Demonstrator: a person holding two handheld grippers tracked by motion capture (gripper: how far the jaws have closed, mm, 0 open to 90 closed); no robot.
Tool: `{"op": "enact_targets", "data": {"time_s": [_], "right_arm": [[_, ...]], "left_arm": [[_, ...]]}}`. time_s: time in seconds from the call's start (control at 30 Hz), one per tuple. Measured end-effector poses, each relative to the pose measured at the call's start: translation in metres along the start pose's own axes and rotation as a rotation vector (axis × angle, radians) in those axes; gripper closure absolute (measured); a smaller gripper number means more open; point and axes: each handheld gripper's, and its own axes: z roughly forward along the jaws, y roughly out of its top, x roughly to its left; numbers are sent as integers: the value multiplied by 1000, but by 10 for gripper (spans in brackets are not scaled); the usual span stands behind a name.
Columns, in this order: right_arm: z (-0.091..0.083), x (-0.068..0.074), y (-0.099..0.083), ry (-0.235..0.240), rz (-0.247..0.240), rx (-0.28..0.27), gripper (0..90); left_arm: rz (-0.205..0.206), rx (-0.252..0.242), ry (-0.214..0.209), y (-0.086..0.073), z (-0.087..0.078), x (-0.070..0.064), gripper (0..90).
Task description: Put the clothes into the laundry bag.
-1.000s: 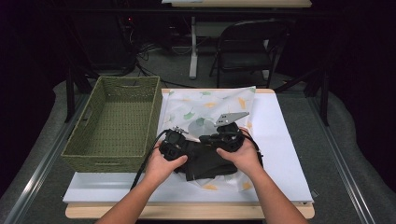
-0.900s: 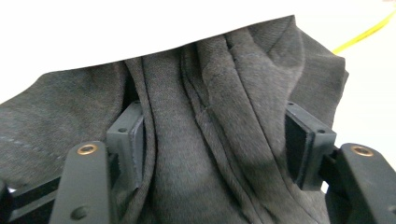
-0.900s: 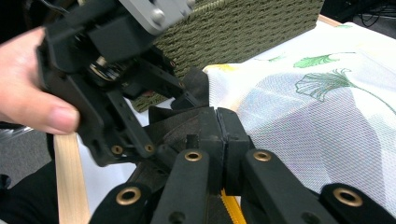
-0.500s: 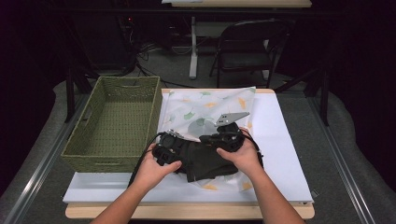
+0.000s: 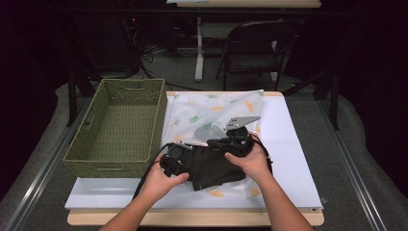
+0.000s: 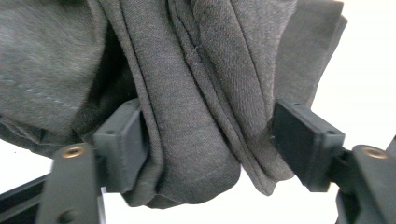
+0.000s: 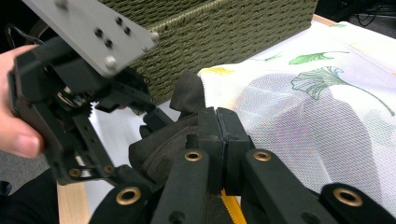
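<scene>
white table (image 5: 293, 144), dark grey garment (image 5: 211, 166) bunched between both claws, left claw (image 6: 210, 140) grasping its folds, right claw (image 7: 218, 135) clenched at its edge

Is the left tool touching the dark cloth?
Touching: in the left gripper view, both pads of the left tool press against folds of the dark cloth bunched between them.

A dark folding chair (image 5: 257, 50) stands at the upper middle of the frame, beside the white leg of a second table (image 5: 198, 53) along the top edge. Grey floor (image 5: 365, 159) runs down both sides, with tangled cables (image 5: 149, 50) at upper left and blackness beyond.
</scene>
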Motion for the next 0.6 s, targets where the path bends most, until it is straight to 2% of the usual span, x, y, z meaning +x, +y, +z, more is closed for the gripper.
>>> {"op": "enact_targets", "data": {"time_s": [0.3, 0.43, 0.47, 0.6], "right_arm": [[0, 1, -2, -1, 0, 4, 896], [0, 1, -2, -2, 0, 4, 896], [0, 1, -2, -2, 0, 4, 896], [1, 3, -3, -3, -6, 10, 896]], "left_arm": [[-10, 0, 8, -2, 6, 3, 416], [-10, 0, 8, -2, 6, 3, 416], [-16, -30, 12, -6, 8, 4, 416], [-3, -38, 11, -6, 9, 4, 435]]}}
